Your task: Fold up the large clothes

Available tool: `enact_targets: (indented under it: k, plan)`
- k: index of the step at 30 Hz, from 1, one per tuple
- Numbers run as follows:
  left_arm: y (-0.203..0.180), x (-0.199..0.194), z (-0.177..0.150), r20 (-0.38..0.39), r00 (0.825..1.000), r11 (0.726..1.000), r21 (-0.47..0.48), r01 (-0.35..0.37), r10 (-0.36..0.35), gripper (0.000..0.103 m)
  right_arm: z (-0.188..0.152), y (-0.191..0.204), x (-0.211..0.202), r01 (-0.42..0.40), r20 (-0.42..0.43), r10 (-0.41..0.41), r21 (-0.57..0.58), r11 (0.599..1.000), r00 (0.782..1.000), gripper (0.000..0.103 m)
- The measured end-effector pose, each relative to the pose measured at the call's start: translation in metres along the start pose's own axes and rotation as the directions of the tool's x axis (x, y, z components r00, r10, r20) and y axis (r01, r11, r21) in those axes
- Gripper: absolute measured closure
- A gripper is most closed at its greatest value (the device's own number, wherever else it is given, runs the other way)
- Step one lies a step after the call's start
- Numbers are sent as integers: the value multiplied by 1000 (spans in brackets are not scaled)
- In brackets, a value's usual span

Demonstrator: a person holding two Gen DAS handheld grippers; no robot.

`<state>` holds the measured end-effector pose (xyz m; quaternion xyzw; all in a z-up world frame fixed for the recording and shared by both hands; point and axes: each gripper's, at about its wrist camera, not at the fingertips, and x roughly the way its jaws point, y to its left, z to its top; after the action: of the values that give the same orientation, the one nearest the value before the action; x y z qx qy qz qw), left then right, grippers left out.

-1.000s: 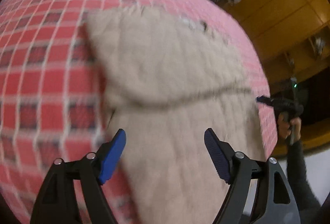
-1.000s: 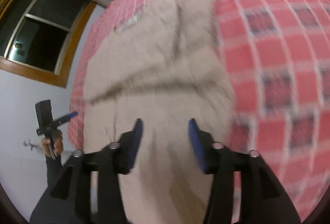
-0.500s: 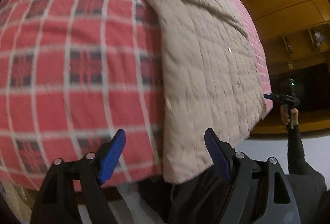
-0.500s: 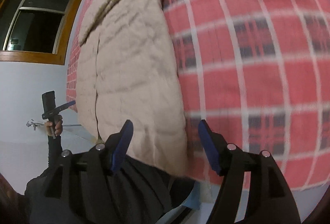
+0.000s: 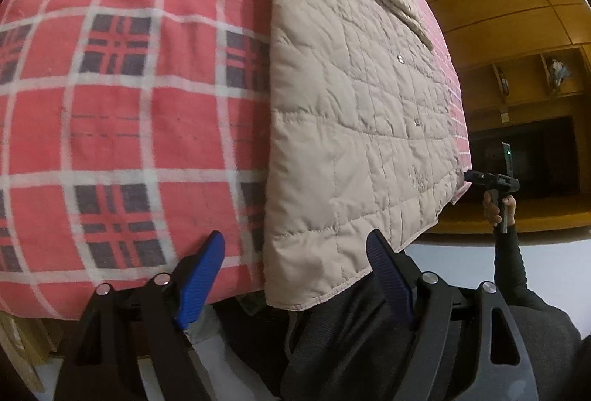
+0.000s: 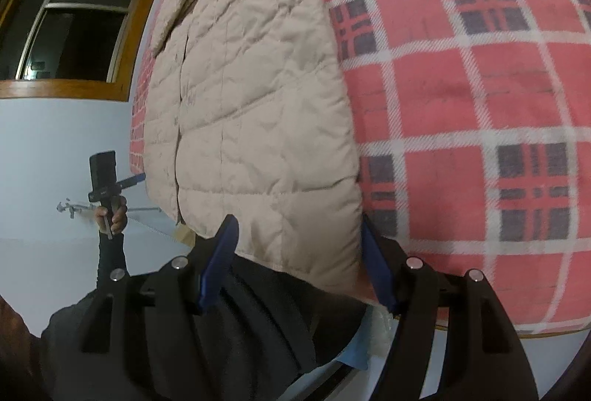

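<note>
the beige quilted coat (image 5: 354, 113) lay flat on the checked bed (image 5: 122, 98), hem hanging over the near edge; the left tool (image 5: 295, 275) and right tool (image 6: 299, 260) stood wide, holding nothing, probably to take its hem corners

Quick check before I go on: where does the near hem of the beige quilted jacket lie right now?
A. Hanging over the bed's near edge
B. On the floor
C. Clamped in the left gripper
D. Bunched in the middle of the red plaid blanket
A: the beige quilted jacket's hem droops past the near edge of the red plaid blanket, between the open fingers of the left gripper, unclamped.
</note>
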<state>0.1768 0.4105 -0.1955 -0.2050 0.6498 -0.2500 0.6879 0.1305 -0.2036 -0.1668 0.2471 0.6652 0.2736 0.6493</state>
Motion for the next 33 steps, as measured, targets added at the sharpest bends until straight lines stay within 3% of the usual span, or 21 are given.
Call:
enact_targets:
  k: [3, 9, 10, 14, 15, 17, 22, 25, 29, 33]
  plan:
    - [-8, 8, -1, -20, 998, 998, 14, 54, -54, 24, -1, 2, -2, -9, -8, 9, -13, 1000, 1000, 37]
    - [-8, 14, -2, -21, 997, 997, 8, 76, -76, 28, 4, 2, 2, -45, -3, 45, 2, 999, 999, 40]
    - [-8, 14, -2, -22, 997, 997, 9, 80, -80, 31, 3, 2, 3, -51, -3, 51, 3, 999, 999, 44]
    - [-7, 12, -5, -28, 997, 997, 10, 77, -77, 71, 3, -4, 2, -61, 6, 61, 0, 998, 998, 64]
    - [-7, 11, -7, -19, 997, 997, 4, 77, -77, 73, 2, -6, 1, -64, 11, 64, -1, 998, 998, 66]
    - [-5, 11, -8, -4, 996, 996, -9, 86, -86, 83, 1, -7, 0, -71, 24, 72, -6, 997, 997, 83]
    - [-16, 2, -13, 72, 991, 994, -19, 112, -110, 94, -3, -1, -10, -86, 77, 88, -37, 996, 993, 91]
    - [-26, -12, -14, 137, 978, 987, -16, 162, -159, 94, -5, 11, -22, -118, 125, 126, -65, 991, 984, 92]
    - [-42, -37, -13, 237, 943, 971, 18, 237, -234, 95, -2, 27, -42, -150, 189, 170, -111, 982, 967, 92]
    - [-54, -60, -3, 306, 917, 966, 50, 255, -258, 95, 10, 50, -64, -157, 249, 195, -167, 974, 949, 92]
